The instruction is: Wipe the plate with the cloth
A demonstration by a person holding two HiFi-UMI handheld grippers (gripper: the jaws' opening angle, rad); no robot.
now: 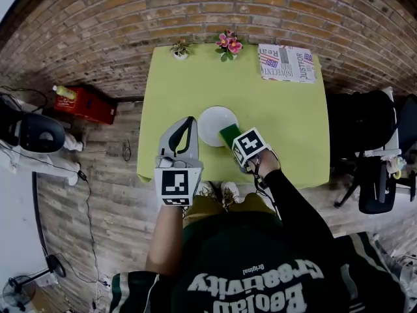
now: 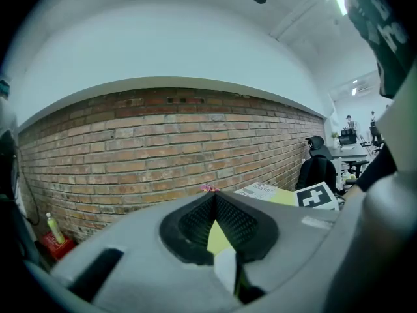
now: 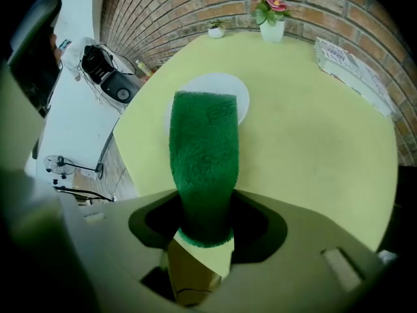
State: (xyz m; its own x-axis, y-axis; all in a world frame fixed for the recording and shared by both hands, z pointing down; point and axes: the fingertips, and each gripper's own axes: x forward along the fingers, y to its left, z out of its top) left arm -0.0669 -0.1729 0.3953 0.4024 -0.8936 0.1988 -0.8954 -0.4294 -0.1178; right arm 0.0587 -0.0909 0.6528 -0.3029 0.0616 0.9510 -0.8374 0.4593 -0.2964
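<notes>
A white plate [image 1: 214, 121] lies on the yellow-green table [image 1: 287, 122], near its front edge. My right gripper [image 1: 240, 142] is shut on a green cloth [image 1: 229, 134] at the plate's near right rim. In the right gripper view the cloth [image 3: 204, 149] sticks out from between the jaws [image 3: 207, 227], its far end over the plate [image 3: 203, 83]. My left gripper [image 1: 190, 121] is shut, its tip at the plate's left rim. In the left gripper view the jaws [image 2: 214, 204] meet at the tip, and a bit of white plate [image 2: 226, 269] shows through the gap below.
Two small potted plants [image 1: 228, 43] [image 1: 180, 49] and a printed paper [image 1: 287, 62] sit along the table's far edge by the brick wall. A black office chair [image 1: 365, 129] stands at the right. A red box [image 1: 83, 102] and a black appliance [image 1: 32, 132] are on the floor left.
</notes>
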